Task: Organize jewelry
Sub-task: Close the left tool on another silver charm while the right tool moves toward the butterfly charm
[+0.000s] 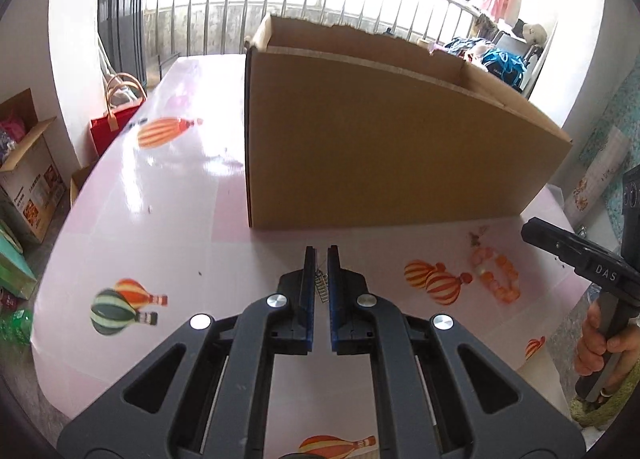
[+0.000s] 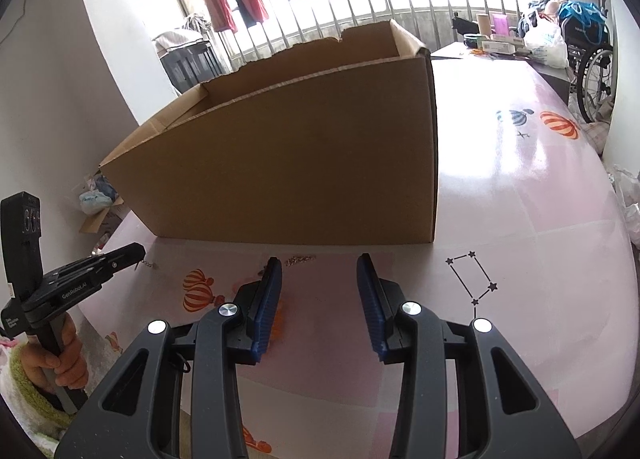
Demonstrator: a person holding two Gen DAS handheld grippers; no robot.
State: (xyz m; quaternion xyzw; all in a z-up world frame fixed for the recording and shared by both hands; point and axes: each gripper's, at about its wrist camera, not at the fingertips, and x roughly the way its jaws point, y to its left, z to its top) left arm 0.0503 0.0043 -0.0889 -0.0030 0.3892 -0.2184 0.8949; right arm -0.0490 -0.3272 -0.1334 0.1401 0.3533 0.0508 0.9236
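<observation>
My left gripper [image 1: 321, 255]: jaws clenched on a silver chain [image 1: 321, 286], just before the cardboard box [image 1: 384, 155]. Right gripper [image 2: 319, 265] jaws released, empty. Orange bead bracelet [image 1: 495, 274] on worktop [image 1: 160, 219].

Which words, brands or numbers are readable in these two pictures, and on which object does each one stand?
"DAS": on the right gripper, as the left wrist view shows it.
"GenRobot.AI": on the left gripper, as the right wrist view shows it.
Print on the floor carton: too small to read.
</observation>
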